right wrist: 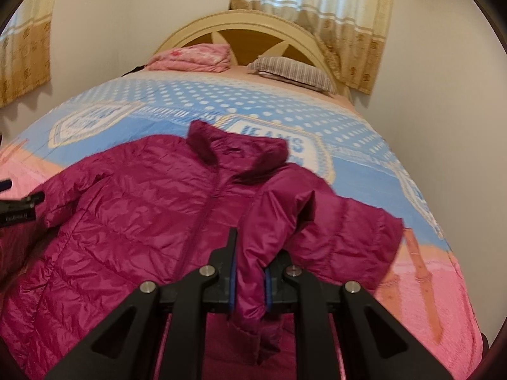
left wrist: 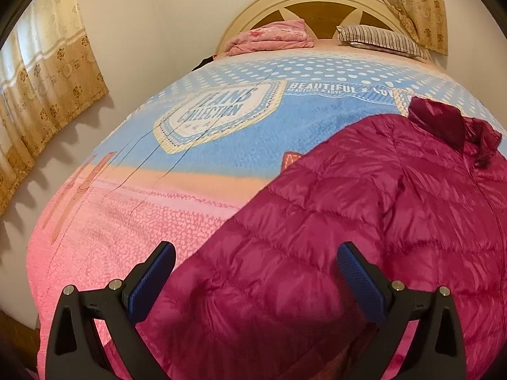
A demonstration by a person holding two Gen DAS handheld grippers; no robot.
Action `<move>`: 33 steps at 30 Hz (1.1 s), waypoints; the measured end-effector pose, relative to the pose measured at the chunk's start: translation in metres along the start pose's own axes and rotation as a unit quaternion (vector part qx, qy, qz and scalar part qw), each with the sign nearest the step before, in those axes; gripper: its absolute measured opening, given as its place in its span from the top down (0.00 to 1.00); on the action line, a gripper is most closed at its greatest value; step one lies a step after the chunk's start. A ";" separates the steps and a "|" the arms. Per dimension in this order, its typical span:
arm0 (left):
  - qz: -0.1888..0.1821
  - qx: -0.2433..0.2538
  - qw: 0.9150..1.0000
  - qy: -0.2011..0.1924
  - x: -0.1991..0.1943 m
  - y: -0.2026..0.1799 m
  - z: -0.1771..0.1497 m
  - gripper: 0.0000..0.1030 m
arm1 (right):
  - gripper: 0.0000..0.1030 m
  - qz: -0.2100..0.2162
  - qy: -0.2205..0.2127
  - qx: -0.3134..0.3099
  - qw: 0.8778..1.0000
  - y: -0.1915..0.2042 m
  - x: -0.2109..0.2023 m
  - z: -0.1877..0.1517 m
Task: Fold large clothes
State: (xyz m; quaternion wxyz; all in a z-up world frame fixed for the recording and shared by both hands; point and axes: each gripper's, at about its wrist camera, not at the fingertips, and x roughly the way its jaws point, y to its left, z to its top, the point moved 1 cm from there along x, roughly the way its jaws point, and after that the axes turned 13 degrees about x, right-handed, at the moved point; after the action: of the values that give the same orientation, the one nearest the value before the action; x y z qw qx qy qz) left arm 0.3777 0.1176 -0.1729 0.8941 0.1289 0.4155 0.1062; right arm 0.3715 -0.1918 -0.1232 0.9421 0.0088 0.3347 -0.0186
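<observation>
Jacket (right wrist: 136, 209) lies on blanket (left wrist: 221, 145), collar toward headboard (right wrist: 253, 28). Folded bedding (right wrist: 193, 58) left, pillow (right wrist: 291, 72) right, both before headboard. Right gripper (right wrist: 248, 281) near jacket's right side, sleeve (right wrist: 263, 237) between its fingers. Left gripper (left wrist: 253, 272) over jacket's left edge.

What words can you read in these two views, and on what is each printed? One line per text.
"COLLECTION": badge printed on the blanket; the word above it is creased, partly unreadable.
"BEAUTIFUL &": blanket band; its end is hidden, and the small line under it is blurred.
"JEANS": second badge, right wrist view.
Left gripper's label: too small.
</observation>
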 end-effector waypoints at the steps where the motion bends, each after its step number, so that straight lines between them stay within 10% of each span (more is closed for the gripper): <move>1: 0.002 0.000 1.000 0.001 0.002 0.001 0.001 0.01 | 0.86 0.003 0.002 -0.001 1.000 0.004 0.003 -0.001; 17: 0.050 -0.009 0.999 0.016 0.017 0.022 -0.007 0.01 | 0.84 0.055 0.040 -0.062 0.996 0.082 0.053 -0.038; 20: 0.055 -0.007 0.998 0.017 0.015 0.022 -0.007 0.01 | 0.74 0.076 0.058 -0.060 0.994 0.085 0.056 -0.040; 24: 0.061 -0.007 0.998 0.013 0.005 0.023 -0.007 0.01 | 0.35 0.101 0.058 -0.041 0.992 0.085 0.042 -0.037; 33: 0.066 -0.030 0.997 -0.011 -0.038 0.024 -0.002 0.01 | 0.42 0.147 0.052 -0.058 0.986 0.086 -0.019 -0.049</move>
State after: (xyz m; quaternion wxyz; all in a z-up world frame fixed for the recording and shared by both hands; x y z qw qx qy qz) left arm 0.3499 0.1296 -0.1396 0.8933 0.1301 0.3927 0.1758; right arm 0.3288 -0.1040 -0.1489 0.9148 0.0048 0.3788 0.1402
